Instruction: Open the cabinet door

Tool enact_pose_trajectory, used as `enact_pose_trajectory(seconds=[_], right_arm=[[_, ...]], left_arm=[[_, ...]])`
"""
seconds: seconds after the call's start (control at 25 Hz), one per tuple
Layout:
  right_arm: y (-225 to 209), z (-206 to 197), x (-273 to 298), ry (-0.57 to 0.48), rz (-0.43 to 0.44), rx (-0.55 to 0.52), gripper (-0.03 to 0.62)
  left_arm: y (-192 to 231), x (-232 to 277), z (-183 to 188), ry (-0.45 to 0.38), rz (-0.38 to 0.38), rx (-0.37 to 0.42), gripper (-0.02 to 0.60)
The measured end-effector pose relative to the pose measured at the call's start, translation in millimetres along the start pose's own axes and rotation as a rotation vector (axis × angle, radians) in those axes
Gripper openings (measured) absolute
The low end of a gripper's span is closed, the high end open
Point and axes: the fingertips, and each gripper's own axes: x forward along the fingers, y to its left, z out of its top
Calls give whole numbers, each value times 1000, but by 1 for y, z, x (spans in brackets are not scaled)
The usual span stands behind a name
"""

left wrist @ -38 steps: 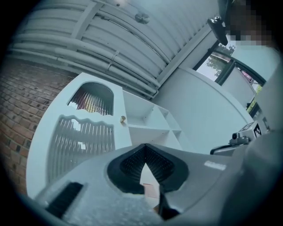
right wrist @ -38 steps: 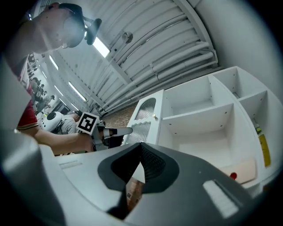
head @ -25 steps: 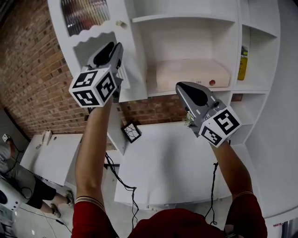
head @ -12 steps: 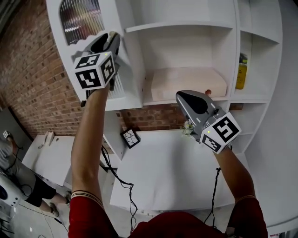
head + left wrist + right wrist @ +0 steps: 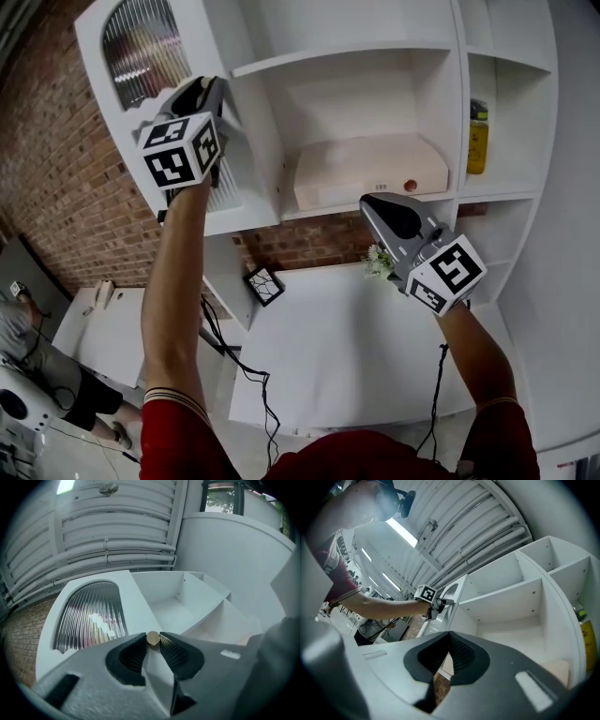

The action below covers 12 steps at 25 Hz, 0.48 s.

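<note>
The white cabinet door (image 5: 246, 178) with a ribbed glass window (image 5: 139, 45) stands swung out at the left of the open shelf unit (image 5: 347, 56). My left gripper (image 5: 210, 88) reaches up to the door's edge. In the left gripper view its jaws are closing, and both pads press on the small brass knob (image 5: 153, 638) of the door (image 5: 133, 609). My right gripper (image 5: 368, 200) hovers lower, in front of the shelves, shut with nothing between its fingers (image 5: 457, 651). The right gripper view shows the left gripper (image 5: 439, 602) at the door.
A pale flat box (image 5: 366, 173) lies on the middle shelf and a yellow bottle (image 5: 477, 136) stands in the right compartment. Below are a white table (image 5: 328, 347), small flowers (image 5: 378, 259) and a black-and-white object (image 5: 264, 284). A brick wall (image 5: 66, 187) is at the left.
My left gripper has risen along the door's edge from below the knob and has closed on it. The right gripper has shifted slightly.
</note>
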Motion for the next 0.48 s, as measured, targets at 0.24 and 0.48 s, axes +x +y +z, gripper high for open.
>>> enact_pose_trajectory(seconds=[0.24,0.48], right_arm=[[1,-6,-5,4,-15,14,12],[7,-9,-5,9,-19,46,12]], left_arm=[[-1,-5,2,-24,4,-15,82],[0,-22,11,-45,-24,-22,77]])
